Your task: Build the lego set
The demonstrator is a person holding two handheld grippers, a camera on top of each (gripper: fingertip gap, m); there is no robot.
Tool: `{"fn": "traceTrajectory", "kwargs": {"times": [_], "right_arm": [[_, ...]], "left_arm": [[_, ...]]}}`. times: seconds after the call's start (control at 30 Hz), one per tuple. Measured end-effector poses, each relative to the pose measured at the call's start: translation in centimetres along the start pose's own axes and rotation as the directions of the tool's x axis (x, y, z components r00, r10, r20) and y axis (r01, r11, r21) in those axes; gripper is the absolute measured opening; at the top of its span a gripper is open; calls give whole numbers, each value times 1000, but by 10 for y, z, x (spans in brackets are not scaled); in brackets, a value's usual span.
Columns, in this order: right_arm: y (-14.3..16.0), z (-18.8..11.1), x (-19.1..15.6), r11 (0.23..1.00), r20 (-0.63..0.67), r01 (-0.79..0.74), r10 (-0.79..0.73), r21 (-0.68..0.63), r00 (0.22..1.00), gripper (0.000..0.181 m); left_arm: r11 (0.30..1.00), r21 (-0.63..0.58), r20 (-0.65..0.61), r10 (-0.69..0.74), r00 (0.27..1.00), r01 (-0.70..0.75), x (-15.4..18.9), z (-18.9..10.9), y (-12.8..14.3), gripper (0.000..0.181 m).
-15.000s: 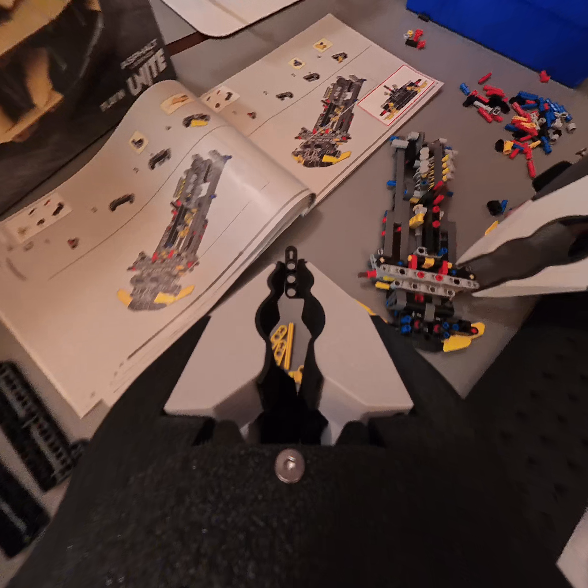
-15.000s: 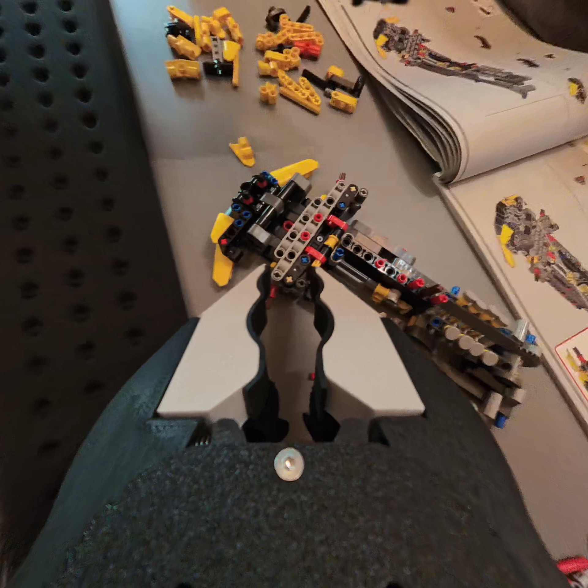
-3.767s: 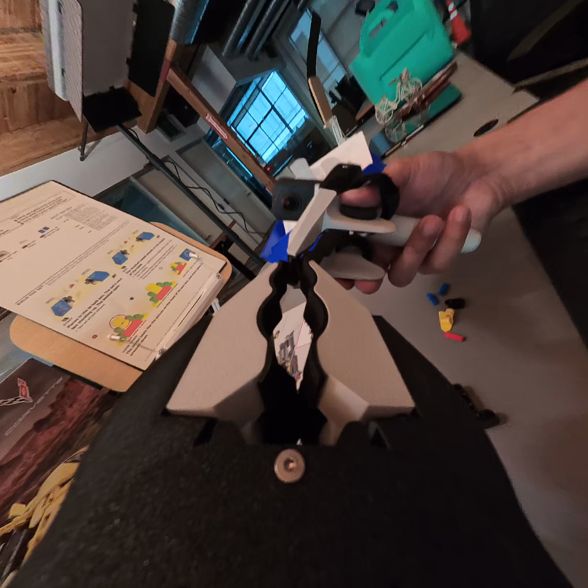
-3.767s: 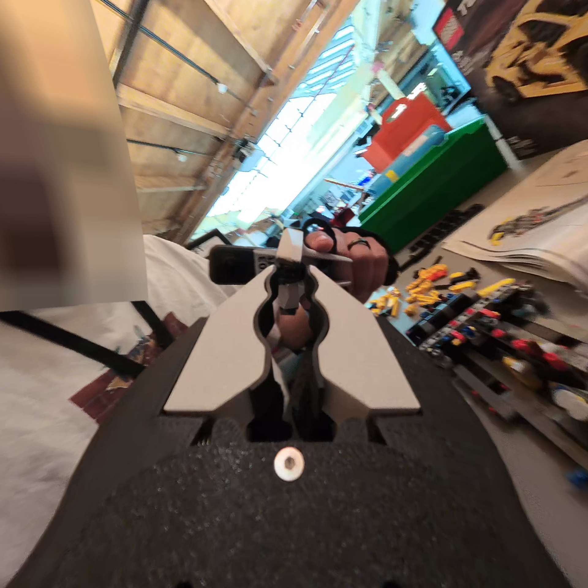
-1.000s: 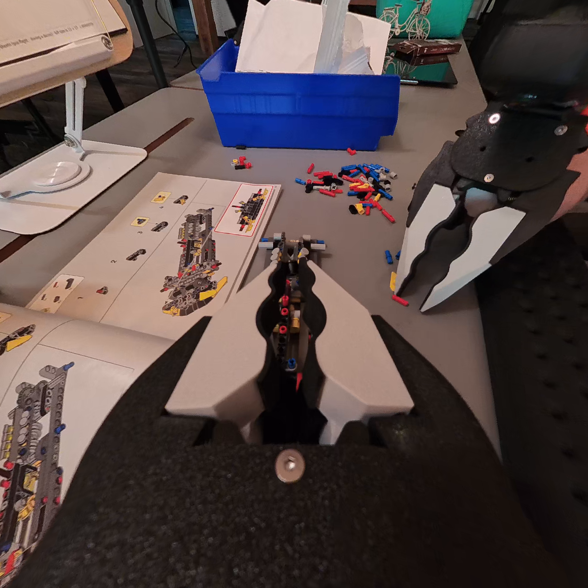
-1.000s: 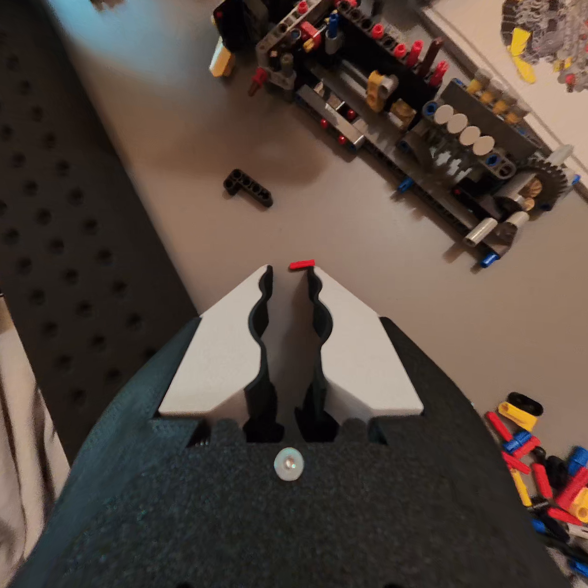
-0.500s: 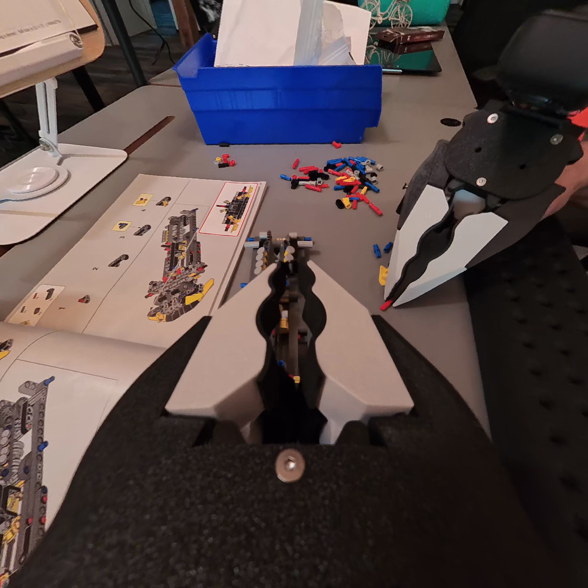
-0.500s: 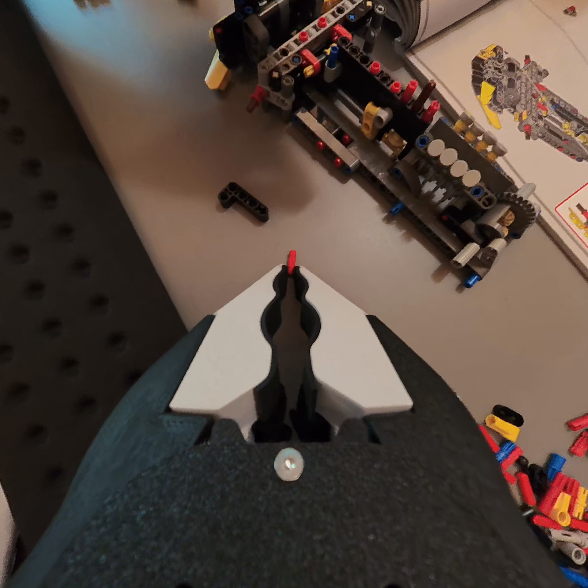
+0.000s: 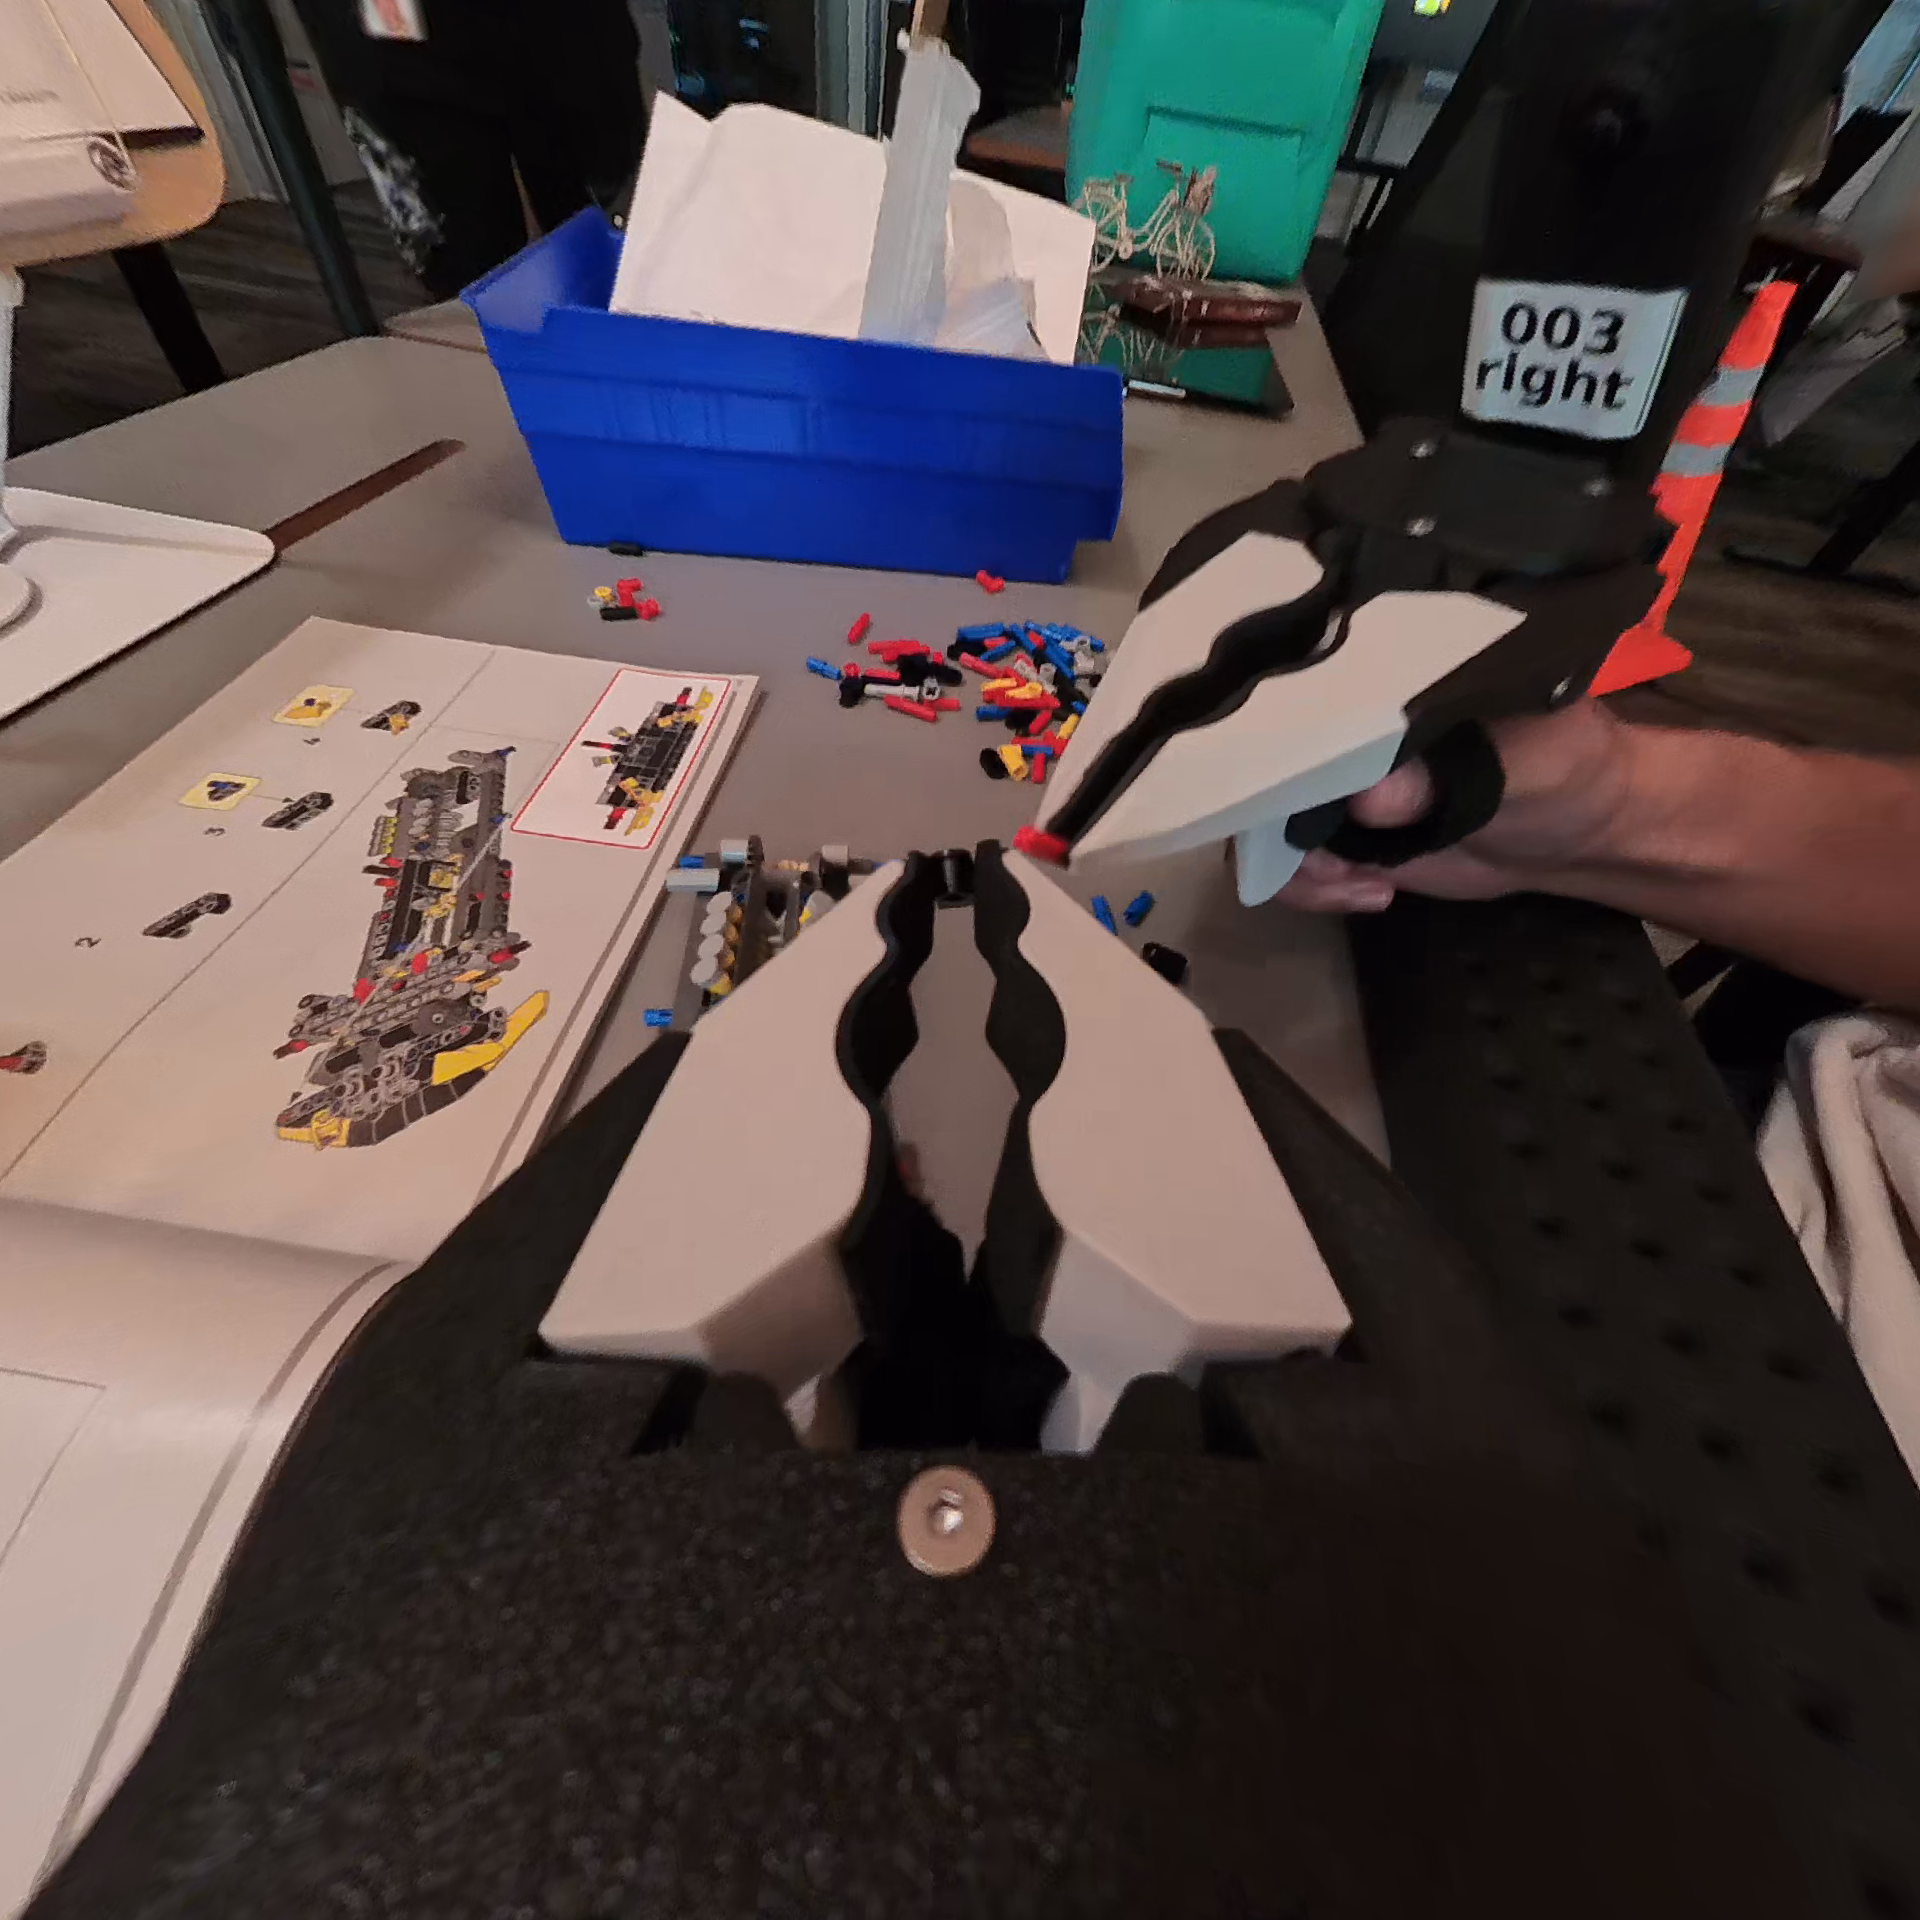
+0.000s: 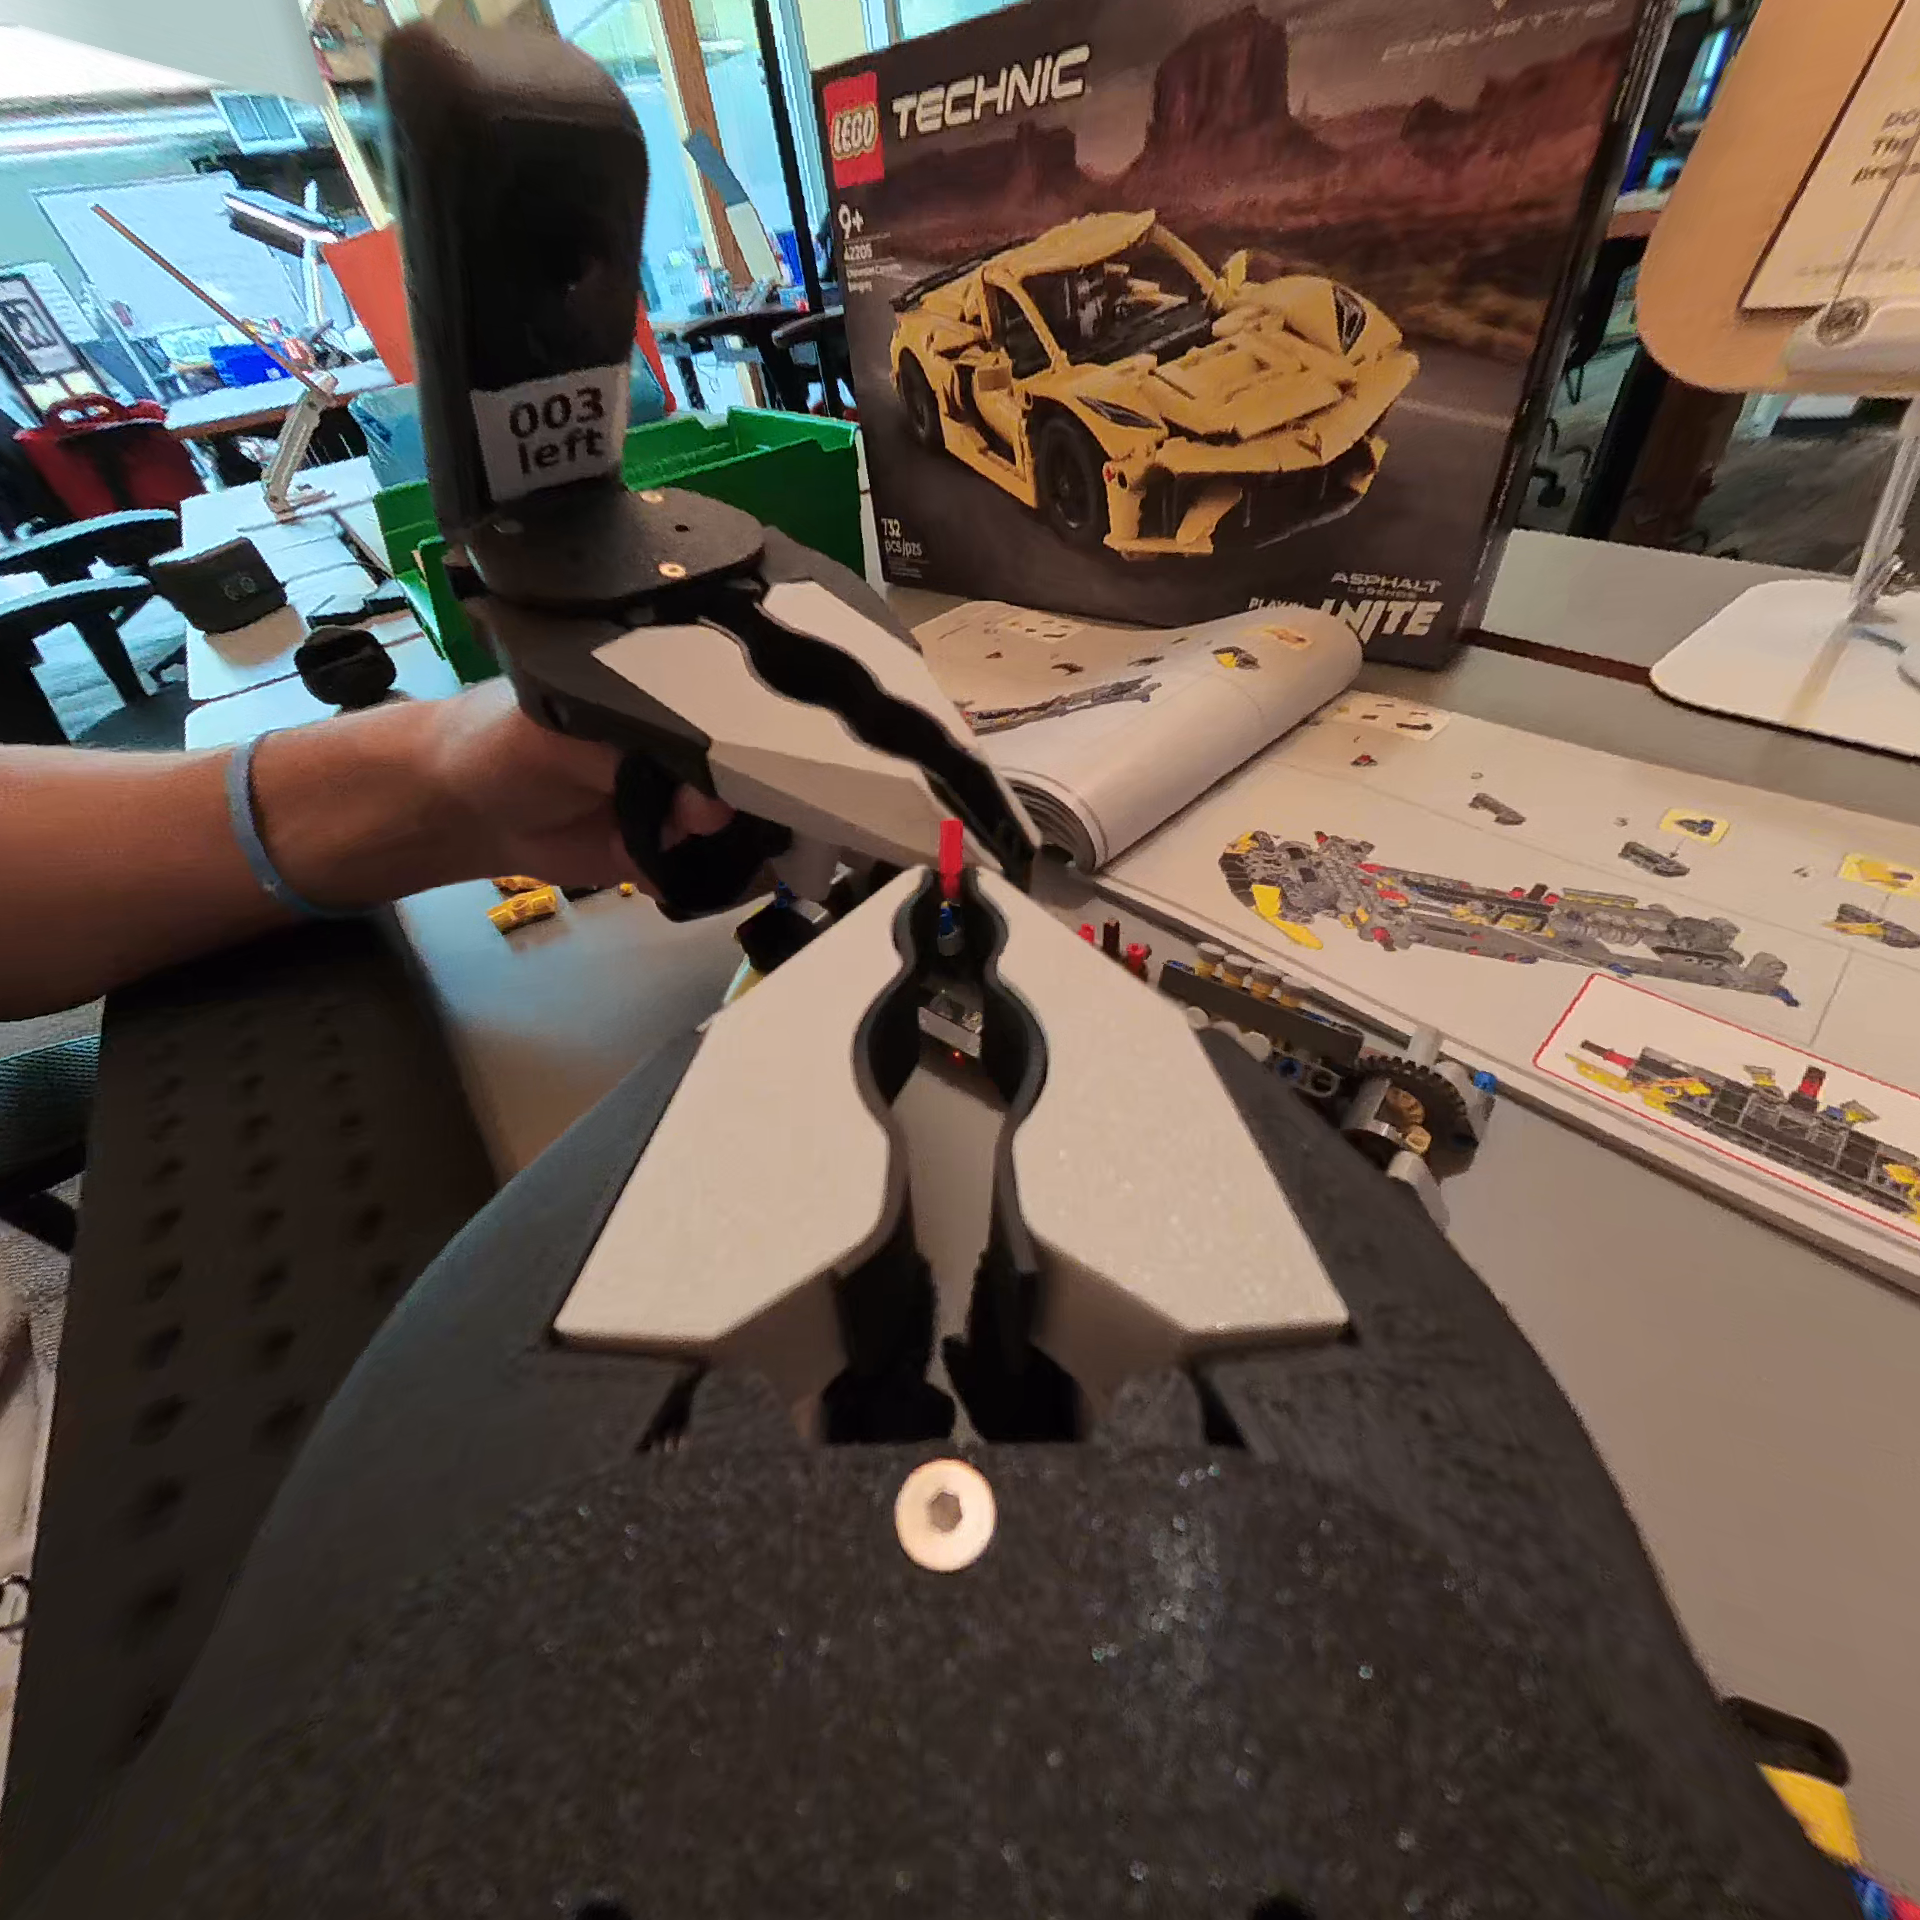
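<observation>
1. Red pin [image 9: 1040, 842] is now off the worktop [image 9: 436, 540]: 0.5 s ago the right tongs [image 9: 1042, 840] had it pinched down at the surface, now both tongs are raised and tip to tip.
2. Right tongs pressed together, pinching the pin at the very tip; in the right wrist view it sticks up past the tips.
3. Left tongs [image 9: 948, 864] nearly closed on a small black piece [image 9: 950, 862], prob. a short beam/connector.
4. Reads as: pin goes into that piece mid-air before it joins the chassis [image 10: 1340, 1049], which lies on the worktop below, beside the open manual [image 9: 343, 894].
5. Hard to see:
   - black piece mostly buried between left tongs, hole not visible;
   - pin-to-piece contact unclear, views blurred;
   - chassis largely hidden behind both tongs;
   - loose pin pile [image 9: 977, 681] partly blocked by right tongs.
</observation>
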State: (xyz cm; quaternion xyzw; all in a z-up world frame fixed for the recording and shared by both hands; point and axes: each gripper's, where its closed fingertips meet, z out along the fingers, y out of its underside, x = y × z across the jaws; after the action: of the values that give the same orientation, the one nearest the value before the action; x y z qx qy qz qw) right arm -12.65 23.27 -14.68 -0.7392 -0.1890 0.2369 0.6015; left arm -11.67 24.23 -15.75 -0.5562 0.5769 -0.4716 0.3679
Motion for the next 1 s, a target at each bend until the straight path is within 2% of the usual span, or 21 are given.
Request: {"fn": "traceTrajectory", "kwargs": {"times": [0.57,0.67,0.8,1.0], "right_arm": [[13,6,4,998,-36,2,-4,-63,999,2],[17,8,5,996,-41,-6,2,-86,999,2],[23,9,6,992,-50,5,-11,-123,999,3],[25,9,5,992,-41,-1,-4,-129,999,3]], "left_arm": [[999,-9,25,50,998,-50,2,3,0,6],[997,0,28,80,996,-80,5,3,-2,6],[985,-52,52,170,984,-168,7,6,4,6],[981,-67,51,185,981,-182,7,5,6,6]]}}
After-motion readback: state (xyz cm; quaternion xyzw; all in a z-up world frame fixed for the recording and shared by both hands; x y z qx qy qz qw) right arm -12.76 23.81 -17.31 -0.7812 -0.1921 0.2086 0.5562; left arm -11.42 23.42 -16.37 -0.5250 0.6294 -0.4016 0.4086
